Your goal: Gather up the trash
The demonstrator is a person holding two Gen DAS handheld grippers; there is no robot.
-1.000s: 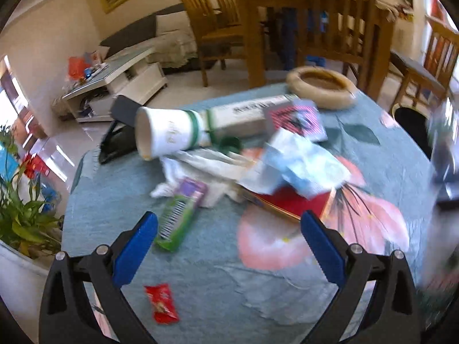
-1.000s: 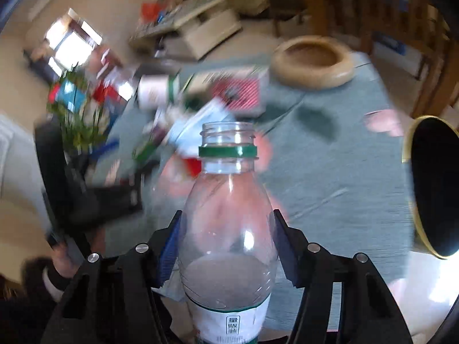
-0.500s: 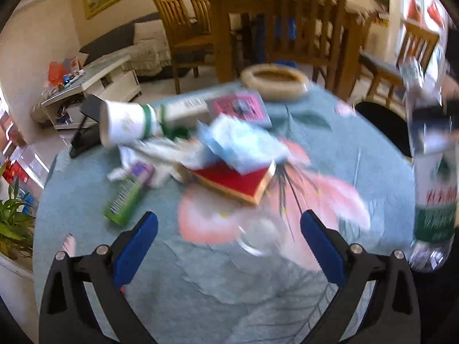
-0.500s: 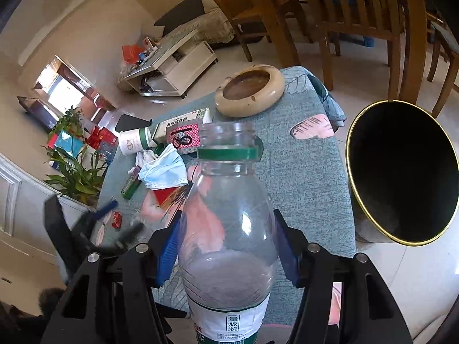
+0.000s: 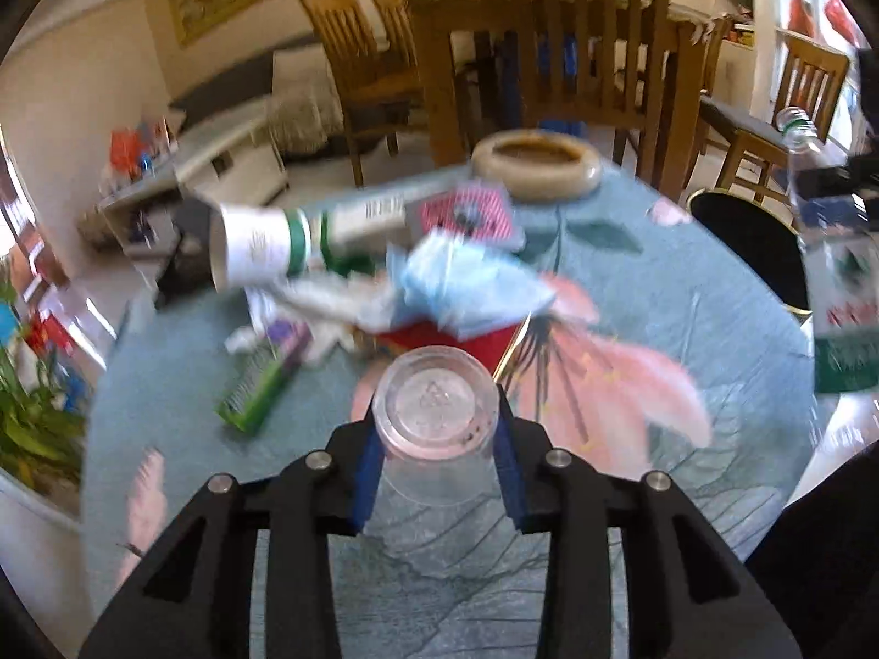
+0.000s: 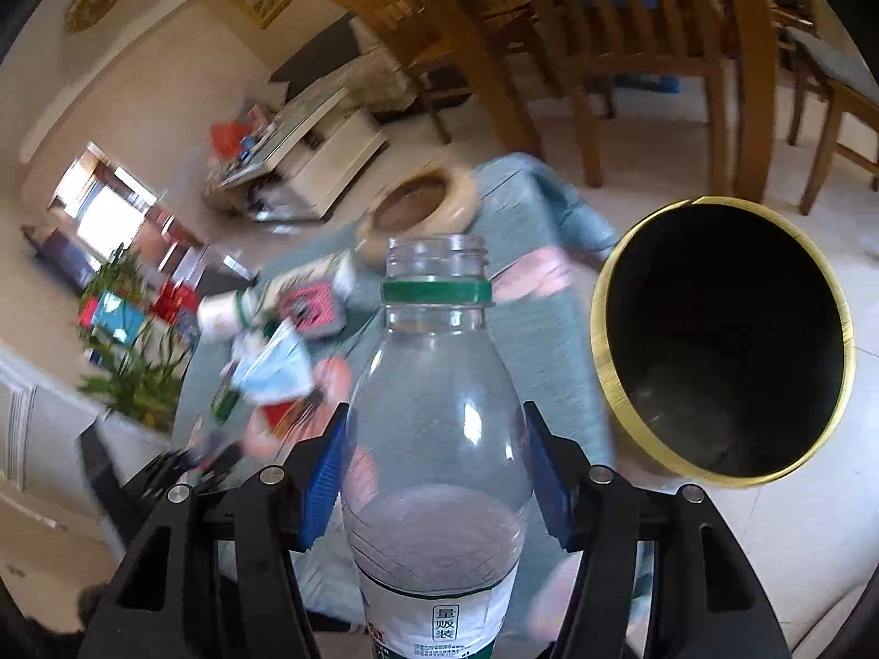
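My left gripper (image 5: 437,453) is shut on a clear plastic cup (image 5: 434,403) that stands upside down on the teal tablecloth (image 5: 632,296). Beyond it lies a litter pile: a white paper cup (image 5: 255,247), a blue face mask (image 5: 467,285), a green wrapper (image 5: 258,392), a red card (image 5: 464,214). My right gripper (image 6: 434,480) is shut on an uncapped clear water bottle (image 6: 437,384) and holds it upright, left of a black bin with a gold rim (image 6: 725,340). The bottle also shows in the left wrist view (image 5: 835,274).
A tan round ashtray (image 5: 535,167) sits at the table's far edge. Wooden chairs (image 5: 599,44) and a dining table stand behind. A potted plant (image 6: 132,357) stands left of the table. The bin (image 5: 752,252) stands on the floor by the table's right edge.
My left gripper has closed on the upside-down clear cup; it was open before. My right gripper has carried the bottle away from the table toward the bin.
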